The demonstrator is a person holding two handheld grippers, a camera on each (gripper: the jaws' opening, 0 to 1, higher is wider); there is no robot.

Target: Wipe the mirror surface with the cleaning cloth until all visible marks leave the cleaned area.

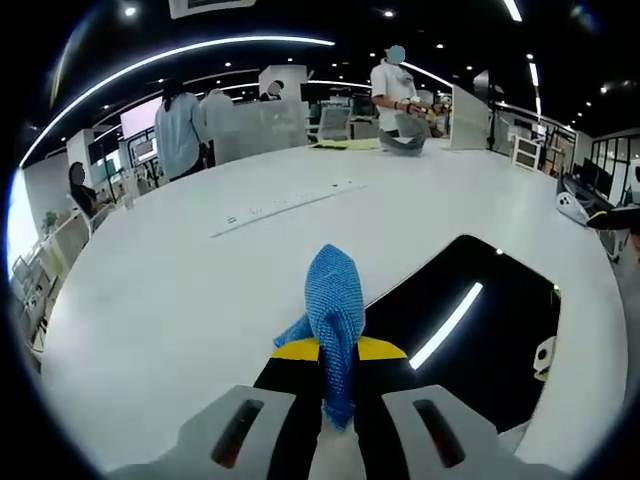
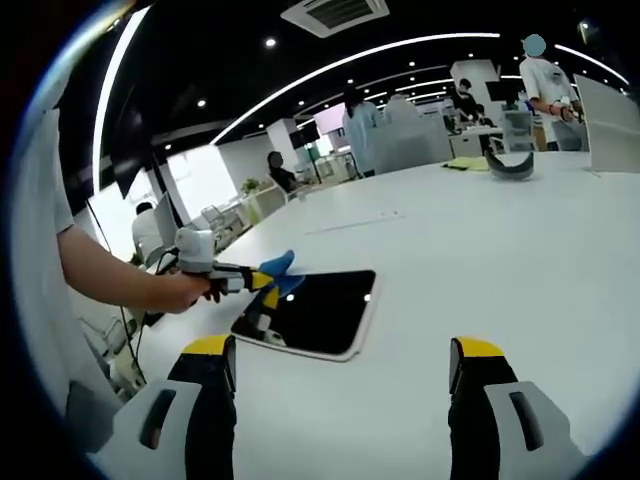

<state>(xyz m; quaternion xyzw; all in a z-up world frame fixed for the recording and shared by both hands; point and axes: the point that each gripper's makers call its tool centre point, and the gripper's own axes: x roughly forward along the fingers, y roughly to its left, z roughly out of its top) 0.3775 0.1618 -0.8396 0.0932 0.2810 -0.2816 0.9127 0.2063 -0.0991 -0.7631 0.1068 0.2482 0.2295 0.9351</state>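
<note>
A blue cleaning cloth (image 1: pixel 335 320) is clamped between the yellow-tipped jaws of my left gripper (image 1: pixel 338 350), which is shut on it. The cloth hangs just over the near left edge of the dark mirror (image 1: pixel 480 340), a flat rectangle with a white frame lying on the white table. In the right gripper view the mirror (image 2: pixel 315 310) lies ahead to the left. A person's hand holds the left gripper (image 2: pixel 268 285) with the cloth (image 2: pixel 280 268) over its left end. My right gripper (image 2: pixel 340 365) is open, well apart from the mirror, with nothing between its jaws.
The big white table (image 1: pixel 200 260) stretches far around the mirror. A long white strip (image 1: pixel 285 205) lies further out on it. Several people stand at its far side beside a grey object (image 1: pixel 403 145) and a white panel (image 1: pixel 470 118). A white device (image 1: pixel 572 207) sits at the right edge.
</note>
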